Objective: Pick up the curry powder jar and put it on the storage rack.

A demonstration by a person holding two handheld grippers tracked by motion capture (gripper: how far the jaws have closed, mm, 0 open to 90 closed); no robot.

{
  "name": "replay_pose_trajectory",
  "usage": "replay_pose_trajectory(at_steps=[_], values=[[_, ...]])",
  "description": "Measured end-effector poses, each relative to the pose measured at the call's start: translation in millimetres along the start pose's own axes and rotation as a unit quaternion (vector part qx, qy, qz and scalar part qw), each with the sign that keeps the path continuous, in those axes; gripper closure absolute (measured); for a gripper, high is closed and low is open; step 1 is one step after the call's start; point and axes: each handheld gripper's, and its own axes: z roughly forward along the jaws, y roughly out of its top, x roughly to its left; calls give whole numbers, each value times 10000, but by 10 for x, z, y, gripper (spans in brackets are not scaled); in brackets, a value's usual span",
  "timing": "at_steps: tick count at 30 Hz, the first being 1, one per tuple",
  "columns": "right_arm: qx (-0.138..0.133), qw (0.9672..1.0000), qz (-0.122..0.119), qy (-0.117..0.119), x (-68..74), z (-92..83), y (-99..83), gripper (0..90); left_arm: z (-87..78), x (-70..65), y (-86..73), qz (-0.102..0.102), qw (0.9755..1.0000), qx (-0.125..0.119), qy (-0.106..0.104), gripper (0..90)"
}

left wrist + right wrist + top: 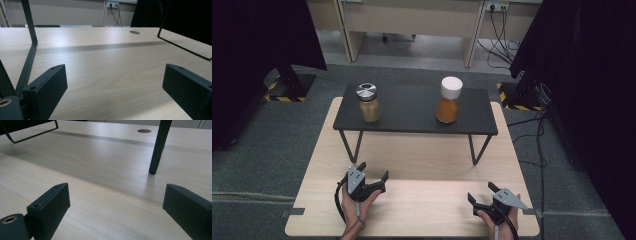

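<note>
Left gripper, right gripper: jaws spread wide, empty, resting low on the wooden table, apparently readied. Metal-capped jar and white-capped jar: upright on black shelf, well ahead of both grippers.

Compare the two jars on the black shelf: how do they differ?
The left jar has a shiny metal lid; the right jar has a plain white cap. The left jar holds pale beige contents, the right jar orange. The right jar looks taller. Both stand upright on the black shelf, untouched.
</note>
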Motion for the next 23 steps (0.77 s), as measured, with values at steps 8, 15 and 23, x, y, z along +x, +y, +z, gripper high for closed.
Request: replay_pose_trajectory(at_steps=[8, 15, 23], values=[[80, 9999, -106, 7, 21, 17, 29, 83, 1, -3, -3, 12, 10000, -8, -7, 49], [80, 9999, -104, 27, 13, 15, 29, 83, -3, -3, -9, 24, 10000, -24, -13, 49], [38, 9999, -130, 59, 2, 9, 14, 103, -4, -9, -10, 74, 10000, -25, -24, 46]])
